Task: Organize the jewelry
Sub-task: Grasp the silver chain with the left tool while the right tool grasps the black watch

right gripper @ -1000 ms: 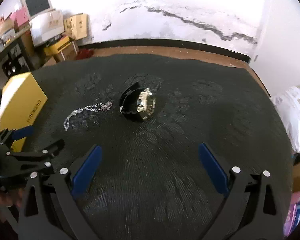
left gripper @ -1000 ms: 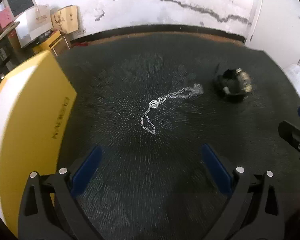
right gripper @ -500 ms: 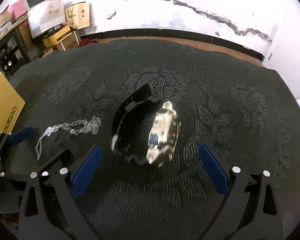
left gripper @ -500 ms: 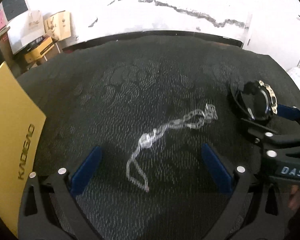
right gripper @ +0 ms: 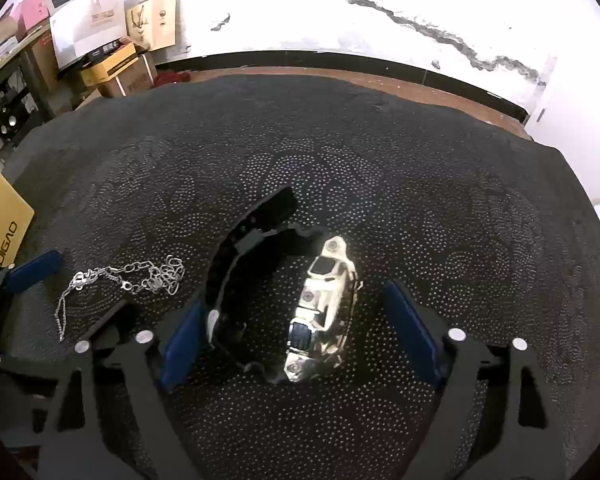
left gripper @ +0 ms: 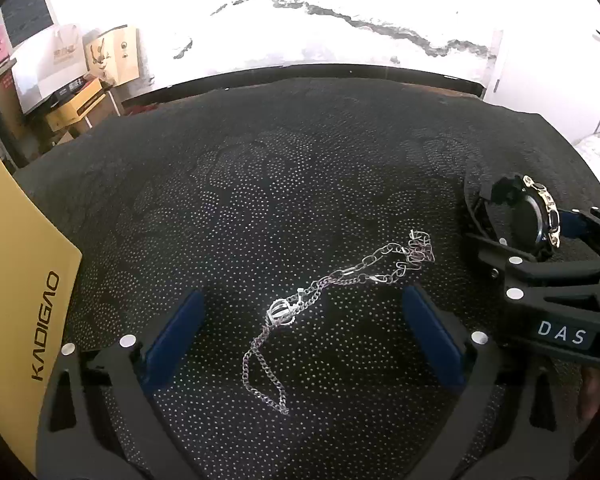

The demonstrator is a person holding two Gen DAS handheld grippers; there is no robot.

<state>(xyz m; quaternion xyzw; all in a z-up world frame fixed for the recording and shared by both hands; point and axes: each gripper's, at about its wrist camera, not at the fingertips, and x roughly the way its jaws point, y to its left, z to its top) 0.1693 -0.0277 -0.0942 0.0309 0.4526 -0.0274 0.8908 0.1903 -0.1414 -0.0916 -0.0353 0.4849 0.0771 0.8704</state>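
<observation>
Both tongs pitch steeply down at the dark dotted cloth over the worktop, side by side, w/ the left tongs nearer the left edge. Left tongs stand wide, blue pads well apart, nothing gripped; the silver chain necklace lies flat on the cloth, part of it between the pads, its bunched end trailing toward the right. Right tongs straddle the watch, jaws closing: left blue pad is right at the black strap, touching or not I can't tell; the right pad is apart from the gold case. Watch stands on its side, strap looped open, approx. mid-worktop, just right of the necklace. Yellow box sits at the left edge, beside the left tongs. A bit of the person's hand shows behind the right tongs' body in the left view.
</observation>
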